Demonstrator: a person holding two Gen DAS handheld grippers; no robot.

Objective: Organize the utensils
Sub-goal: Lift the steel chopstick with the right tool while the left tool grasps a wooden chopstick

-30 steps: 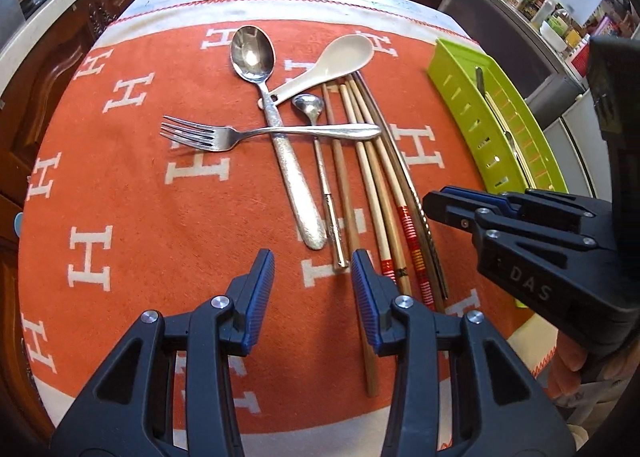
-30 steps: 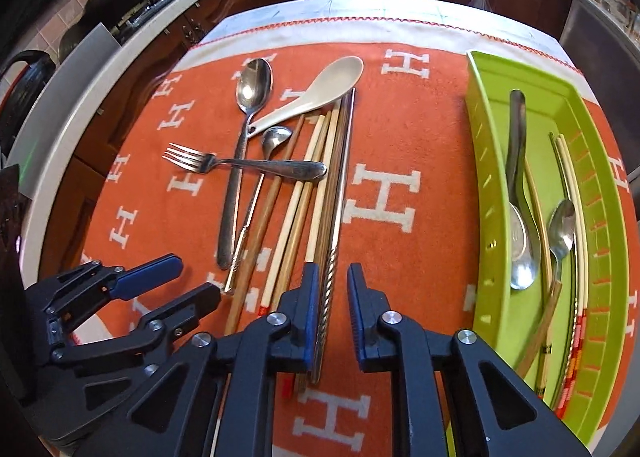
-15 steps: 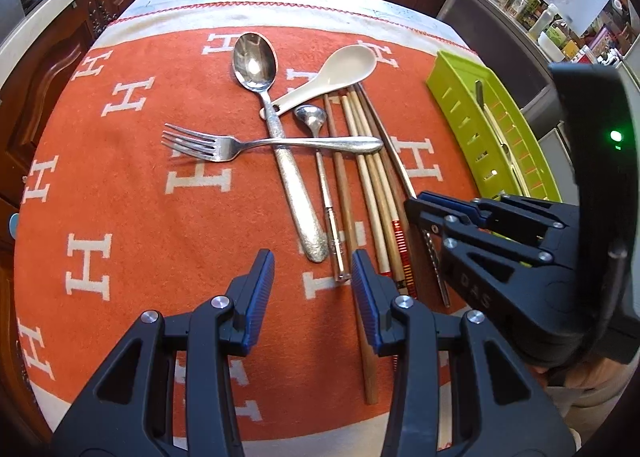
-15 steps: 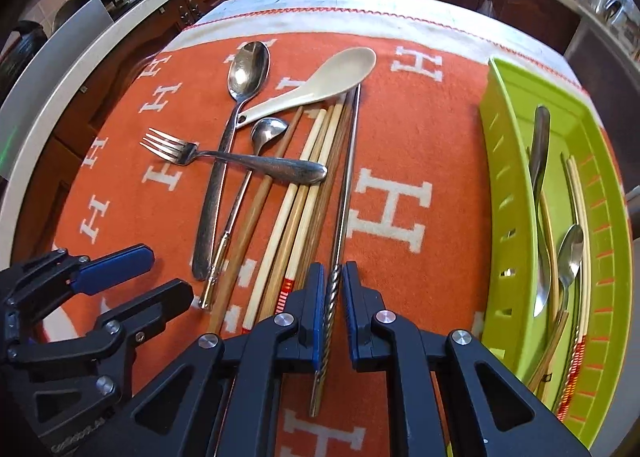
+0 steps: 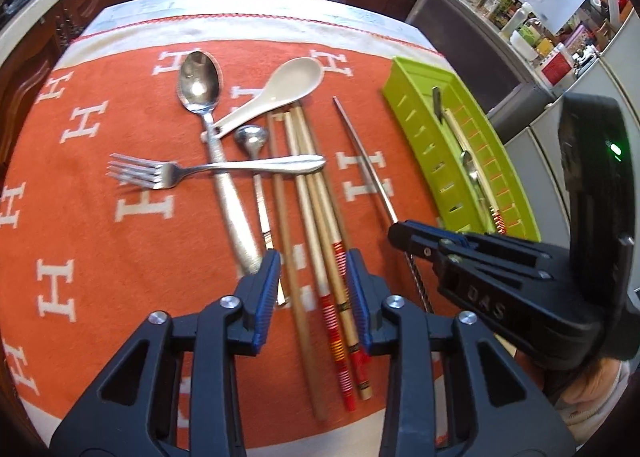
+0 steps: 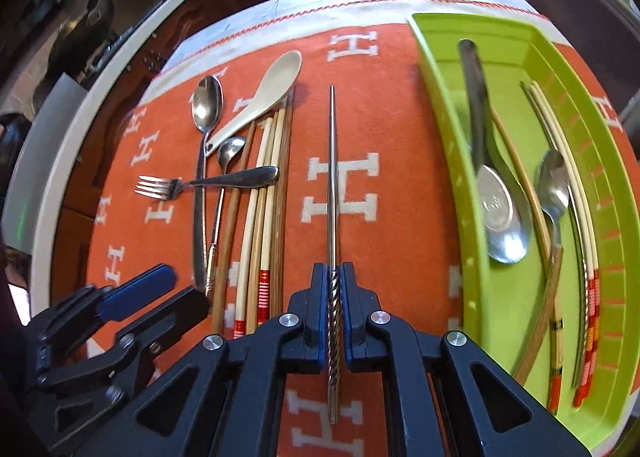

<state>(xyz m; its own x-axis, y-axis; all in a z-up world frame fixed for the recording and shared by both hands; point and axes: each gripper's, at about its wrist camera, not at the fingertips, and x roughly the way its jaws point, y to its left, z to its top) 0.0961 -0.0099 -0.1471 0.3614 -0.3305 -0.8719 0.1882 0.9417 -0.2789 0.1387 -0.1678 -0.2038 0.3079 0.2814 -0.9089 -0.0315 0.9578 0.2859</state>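
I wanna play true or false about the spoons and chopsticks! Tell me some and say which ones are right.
1. The right gripper is shut on the metal chopstick. True.
2. The left gripper is holding the fork. False: its fingers are open, holding nothing.
3. The white spoon lies in the green tray. False: it lies on the orange cloth.
4. The fork's handle lies across the big metal spoon. True.
5. The green tray holds no spoons. False: two metal spoons are inside.

White capital letters "H" repeat across the orange cloth [image 5: 100, 241]. The right gripper [image 5: 404, 235] bears raised letters, seemingly "DAS". Labels on the far shelf jars are unreadable.
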